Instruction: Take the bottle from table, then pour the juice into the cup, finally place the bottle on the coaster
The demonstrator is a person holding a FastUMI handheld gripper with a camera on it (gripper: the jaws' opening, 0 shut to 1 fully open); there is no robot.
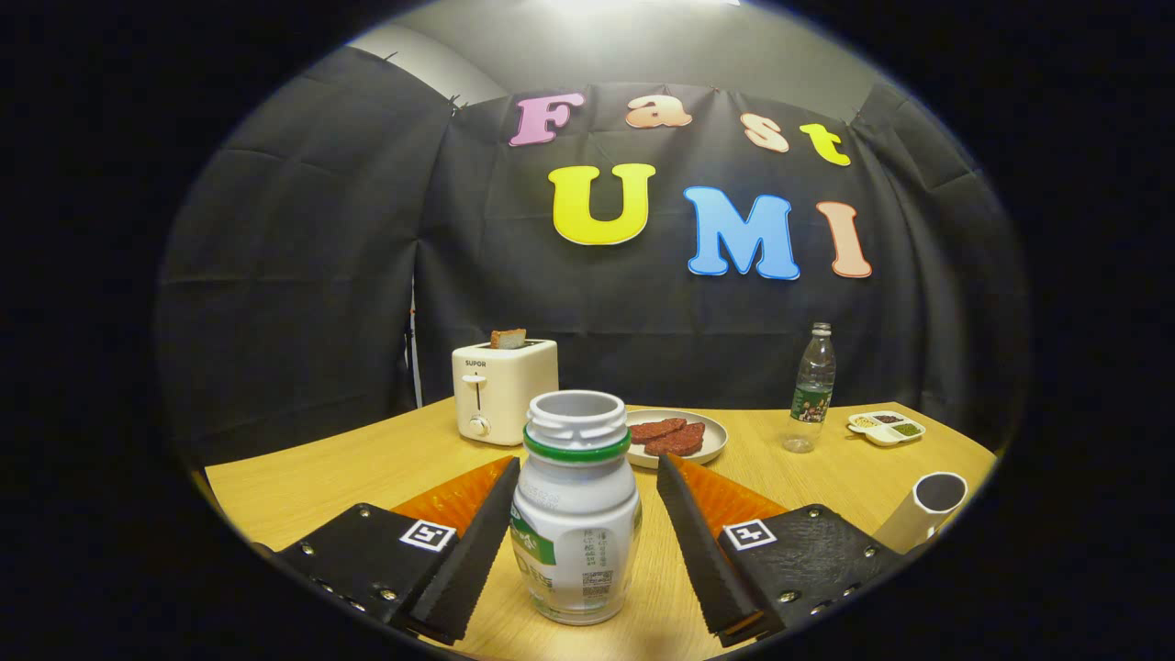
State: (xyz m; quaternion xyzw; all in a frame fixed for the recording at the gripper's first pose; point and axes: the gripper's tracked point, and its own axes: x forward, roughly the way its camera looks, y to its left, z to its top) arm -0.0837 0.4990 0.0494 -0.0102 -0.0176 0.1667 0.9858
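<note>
In the gripper view the first step is in hand: taking the bottle [576, 509] from the tabletop [367, 468]. The gripper [576, 551] is level and low over the wood, pointing straight at the bottle, which stands upright with its cap off between the two fingers [464, 560]. The jaws are spread, with a gap on each side of the bottle, so nothing is gripped yet. My reading is that the next move calls for closing squarely on the bottle's body, then lifting without tipping the open mouth. The cup [923, 509] lies near at about two o'clock from the bottle. At twelve o'clock beyond it sits a plate [702, 450], with a toaster [503, 390] at eleven. I cannot pick out a coaster.
</note>
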